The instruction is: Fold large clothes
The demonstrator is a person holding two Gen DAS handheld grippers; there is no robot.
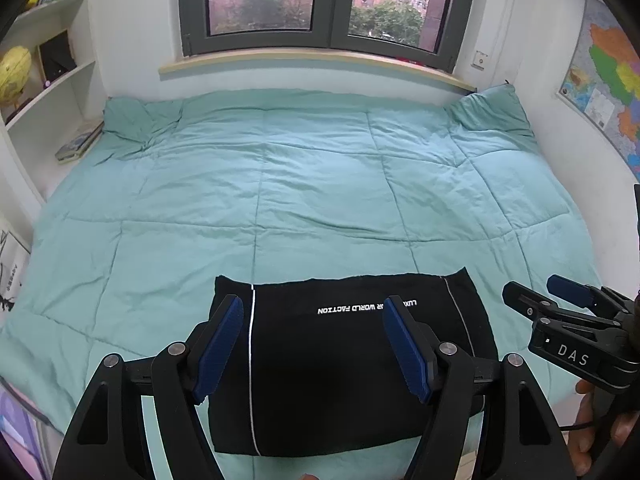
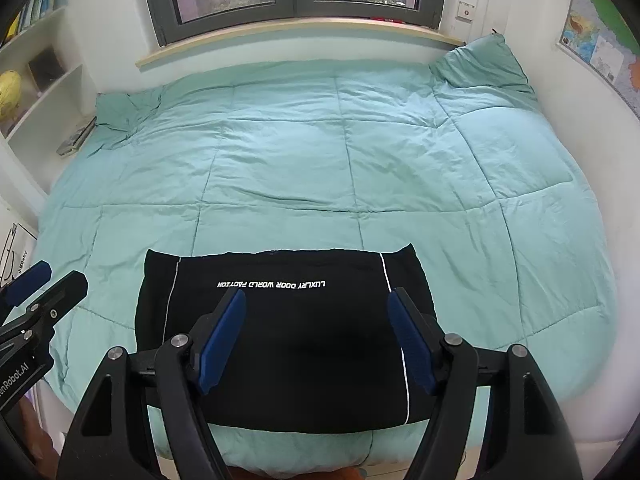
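A black garment lies folded into a flat rectangle at the near edge of the bed. It has white side piping and white lettering upside down near its far edge. My left gripper hovers over its left half, jaws open, nothing between the blue pads. My right gripper hovers over its right half, also open and empty. Each gripper shows at the edge of the other's view: the right gripper and the left gripper.
A teal quilt covers the whole bed. A window with a wooden sill is behind it. White shelves with books and a yellow globe stand at the left. A map hangs on the right wall.
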